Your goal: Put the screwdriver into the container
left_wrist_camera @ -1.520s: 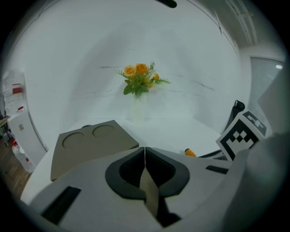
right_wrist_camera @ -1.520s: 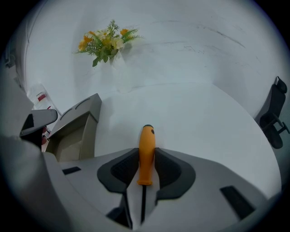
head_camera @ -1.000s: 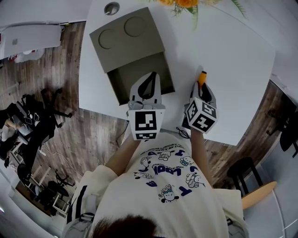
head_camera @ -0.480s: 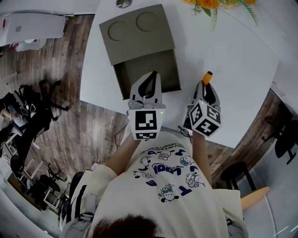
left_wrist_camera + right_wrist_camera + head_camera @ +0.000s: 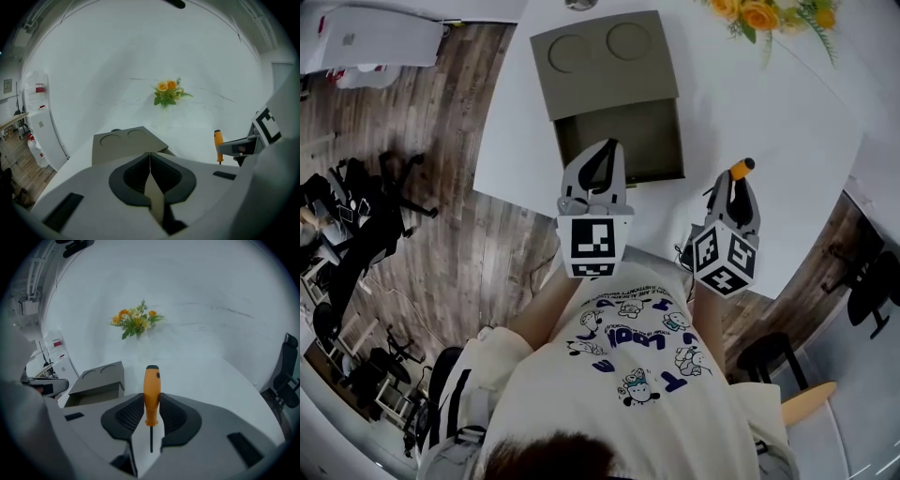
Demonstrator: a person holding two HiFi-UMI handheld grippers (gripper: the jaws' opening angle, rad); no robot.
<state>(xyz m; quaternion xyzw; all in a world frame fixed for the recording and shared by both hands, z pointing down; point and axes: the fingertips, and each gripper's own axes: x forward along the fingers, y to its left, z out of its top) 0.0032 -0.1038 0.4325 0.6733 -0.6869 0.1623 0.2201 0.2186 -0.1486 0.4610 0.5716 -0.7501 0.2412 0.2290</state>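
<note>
Two grippers beside container, drop-off pending.
White table [image 5: 787,122], container [image 5: 614,94] upper centre; left gripper [image 5: 606,150] pinched together, empty; right gripper [image 5: 737,182] still clamps the screwdriver [image 5: 152,390] handle, right of container as a second ago, so the carry remains.

Left gripper [image 5: 150,157]: fingers [image 5: 133,176] pressed together, nothing between them. Straight ahead on the white worktop [image 5: 197,126], a grey-brown container [image 5: 124,143], two round recesses in its top. Yellow-orange flowers [image 5: 168,92] stand well beyond. At right, the right gripper [image 5: 234,147] holds an orange-handled screwdriver [image 5: 218,143] upright, shaft down.
</note>
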